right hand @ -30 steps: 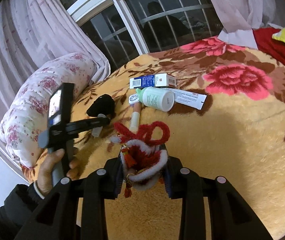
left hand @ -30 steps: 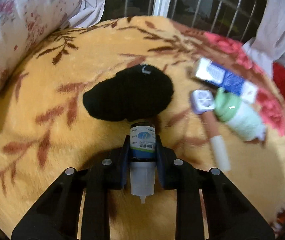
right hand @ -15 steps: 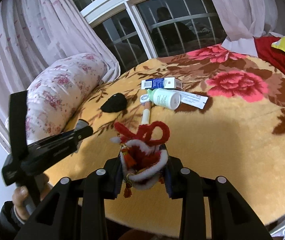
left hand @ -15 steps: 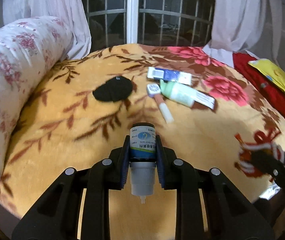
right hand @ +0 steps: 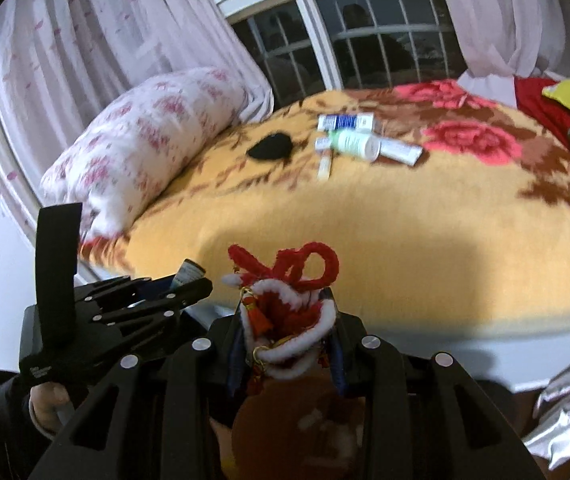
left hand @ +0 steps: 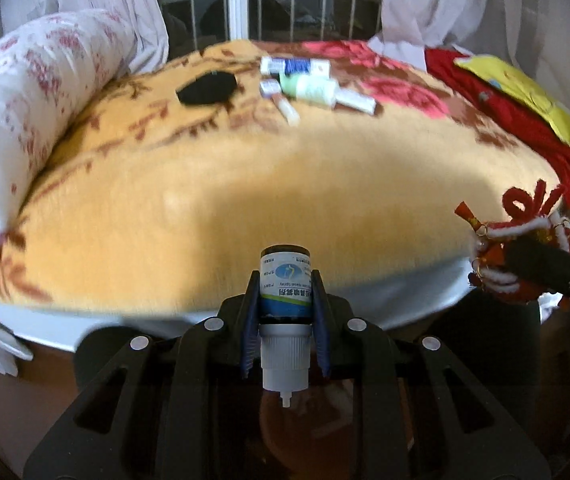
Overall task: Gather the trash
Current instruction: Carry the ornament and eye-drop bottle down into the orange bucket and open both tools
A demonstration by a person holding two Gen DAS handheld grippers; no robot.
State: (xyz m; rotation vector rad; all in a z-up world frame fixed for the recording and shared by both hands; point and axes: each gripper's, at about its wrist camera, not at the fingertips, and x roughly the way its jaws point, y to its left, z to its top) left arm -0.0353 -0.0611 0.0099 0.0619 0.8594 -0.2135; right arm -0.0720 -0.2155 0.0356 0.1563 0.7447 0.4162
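My left gripper (left hand: pixel 285 300) is shut on a small dark spray bottle (left hand: pixel 285 284) with a blue-and-white label and white nozzle cap, held off the bed's near edge. It also shows in the right wrist view (right hand: pixel 189 276). My right gripper (right hand: pixel 285 320) is shut on a red-and-white yarn ornament (right hand: pixel 285 300), which also shows at the right of the left wrist view (left hand: pixel 513 248). Far back on the yellow floral blanket (left hand: pixel 245 200) lie a blue-white box (left hand: pixel 295 66), a green-white bottle (left hand: pixel 311 88), a white tube (left hand: pixel 355 100), a thin stick (left hand: pixel 285 106) and a black cloth (left hand: pixel 207 90).
A floral pillow (left hand: pixel 33 100) lies along the bed's left side. Red cloth with a yellow item (left hand: pixel 521 96) lies at the right. A barred window and curtains (right hand: pixel 365 40) stand behind the bed. A shiny bag (right hand: pixel 565 420) sits on the floor at lower right.
Both grippers have pulled back from the items to beyond the bed's near edge, each keeping its hold. The bed edge and floor have come into view.
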